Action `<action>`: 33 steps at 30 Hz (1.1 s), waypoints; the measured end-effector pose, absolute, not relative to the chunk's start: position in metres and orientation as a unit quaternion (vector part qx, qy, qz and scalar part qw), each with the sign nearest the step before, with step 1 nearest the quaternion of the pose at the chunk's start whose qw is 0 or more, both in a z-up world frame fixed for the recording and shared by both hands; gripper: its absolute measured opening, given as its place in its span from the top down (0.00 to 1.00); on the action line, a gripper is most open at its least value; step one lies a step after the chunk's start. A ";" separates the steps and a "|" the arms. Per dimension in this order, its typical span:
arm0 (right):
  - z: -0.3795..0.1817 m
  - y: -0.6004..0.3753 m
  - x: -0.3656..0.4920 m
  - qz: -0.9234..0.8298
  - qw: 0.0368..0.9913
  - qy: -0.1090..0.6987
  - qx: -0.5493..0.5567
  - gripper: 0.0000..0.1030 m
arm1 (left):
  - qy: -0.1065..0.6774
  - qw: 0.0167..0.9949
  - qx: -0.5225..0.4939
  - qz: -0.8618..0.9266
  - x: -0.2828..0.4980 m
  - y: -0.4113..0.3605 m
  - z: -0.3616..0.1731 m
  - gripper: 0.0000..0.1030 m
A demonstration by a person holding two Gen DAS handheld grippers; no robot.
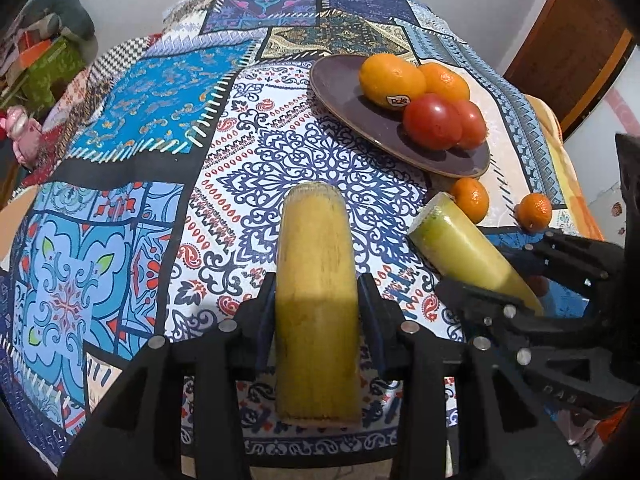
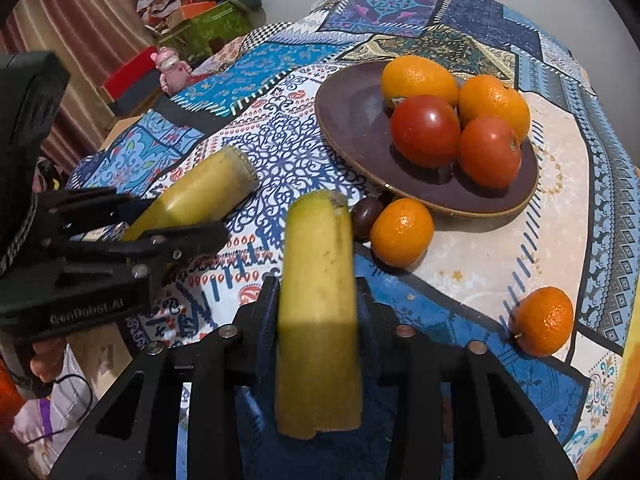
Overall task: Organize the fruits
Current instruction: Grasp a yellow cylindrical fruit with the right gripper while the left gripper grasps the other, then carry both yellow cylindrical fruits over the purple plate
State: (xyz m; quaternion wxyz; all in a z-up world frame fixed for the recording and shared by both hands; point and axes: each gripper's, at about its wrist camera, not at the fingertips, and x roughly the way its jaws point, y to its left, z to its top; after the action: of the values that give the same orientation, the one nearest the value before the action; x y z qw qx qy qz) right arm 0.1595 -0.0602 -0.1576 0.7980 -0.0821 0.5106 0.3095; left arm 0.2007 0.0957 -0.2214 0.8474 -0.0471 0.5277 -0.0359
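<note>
My left gripper [image 1: 318,292] is shut on a yellow sugarcane piece [image 1: 316,304], held above the patterned tablecloth. It also shows in the right wrist view [image 2: 200,196]. My right gripper [image 2: 318,292] is shut on a greener sugarcane piece [image 2: 318,312], also seen in the left wrist view [image 1: 468,252]. A brown plate [image 2: 352,120] holds two oranges [image 2: 418,78] and two tomatoes [image 2: 424,130]. Two mandarins lie on the cloth beside the plate, one near [image 2: 402,232] and one farther right [image 2: 544,320]. A dark brown fruit [image 2: 366,212] lies by the plate's rim.
The patterned cloth [image 1: 160,100] covers a round table. Past its far edge stand a pink toy [image 2: 170,68], boxes and clutter [image 2: 200,12]. A wooden door [image 1: 576,52] is at the right.
</note>
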 end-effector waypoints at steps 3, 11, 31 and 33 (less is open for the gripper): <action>-0.157 -0.062 0.160 0.308 0.800 0.510 -0.071 0.68 | 0.525 0.849 -0.042 -0.033 0.197 0.094 -0.219 0.65; -0.142 -0.066 0.155 0.319 0.810 0.488 -0.064 0.69 | 0.526 0.848 -0.046 -0.035 0.194 0.097 -0.211 0.65; -0.133 -0.079 0.148 0.333 0.796 0.499 -0.081 0.76 | 0.499 0.863 -0.059 -0.040 0.190 0.100 -0.175 0.65; -0.133 -0.079 0.147 0.336 0.792 0.502 -0.087 0.73 | 0.499 0.864 -0.061 -0.040 0.189 0.100 -0.174 0.65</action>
State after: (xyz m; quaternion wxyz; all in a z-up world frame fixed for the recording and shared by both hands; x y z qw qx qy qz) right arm 0.1473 -0.0791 -0.1331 0.7919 -0.0866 0.5021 0.3365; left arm 0.1894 0.0998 -0.1742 0.8636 -0.0610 0.4989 -0.0402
